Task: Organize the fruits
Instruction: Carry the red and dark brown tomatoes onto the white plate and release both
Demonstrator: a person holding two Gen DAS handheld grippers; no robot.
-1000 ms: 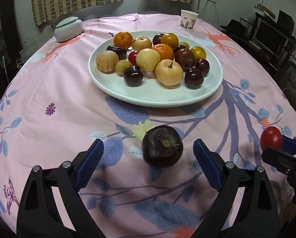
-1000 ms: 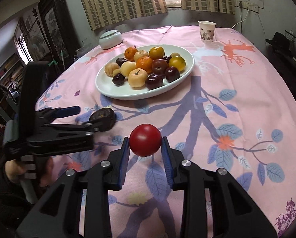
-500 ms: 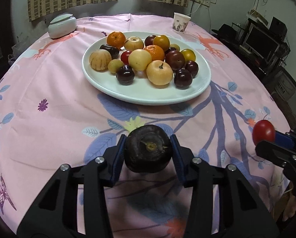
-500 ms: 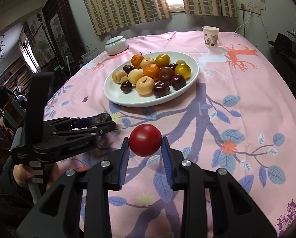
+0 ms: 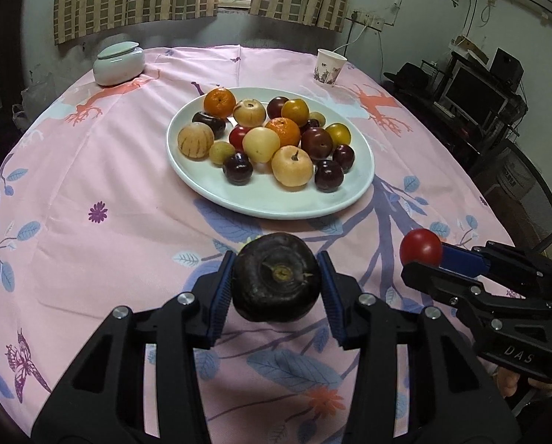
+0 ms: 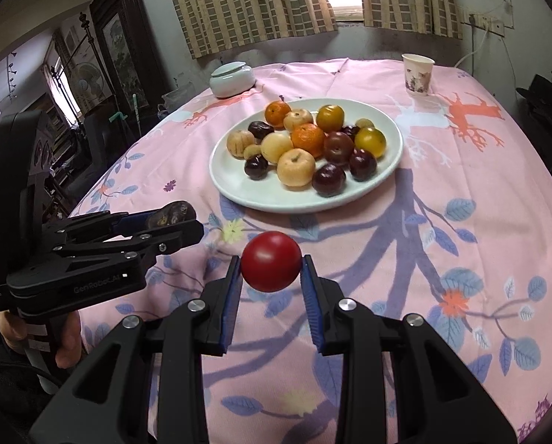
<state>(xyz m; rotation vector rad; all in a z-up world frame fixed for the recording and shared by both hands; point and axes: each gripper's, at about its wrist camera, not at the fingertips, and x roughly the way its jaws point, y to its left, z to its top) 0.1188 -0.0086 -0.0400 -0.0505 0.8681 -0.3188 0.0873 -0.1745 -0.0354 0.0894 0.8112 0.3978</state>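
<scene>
A white plate [image 5: 276,199] holds several fruits: oranges, pale pears, dark plums, yellow plums. It also shows in the right wrist view [image 6: 301,199]. My left gripper [image 5: 274,285] is shut on a dark purple round fruit [image 5: 276,281] and holds it above the pink cloth, in front of the plate. My right gripper [image 6: 270,268] is shut on a red tomato-like fruit [image 6: 271,261], also lifted above the cloth. The right gripper shows at the right in the left wrist view [image 5: 420,249]. The left gripper shows at the left in the right wrist view [image 6: 172,218].
A round table carries a pink floral cloth [image 5: 109,192]. A lidded pale ceramic jar [image 5: 118,61] stands at the back left. A paper cup [image 5: 329,66] stands at the back right. Shelves and a monitor [image 5: 472,96] stand past the table's right edge.
My left gripper shut on the dark purple fruit that lay on the cloth and lifted it. The right gripper kept hold of the red fruit and rose slightly.
</scene>
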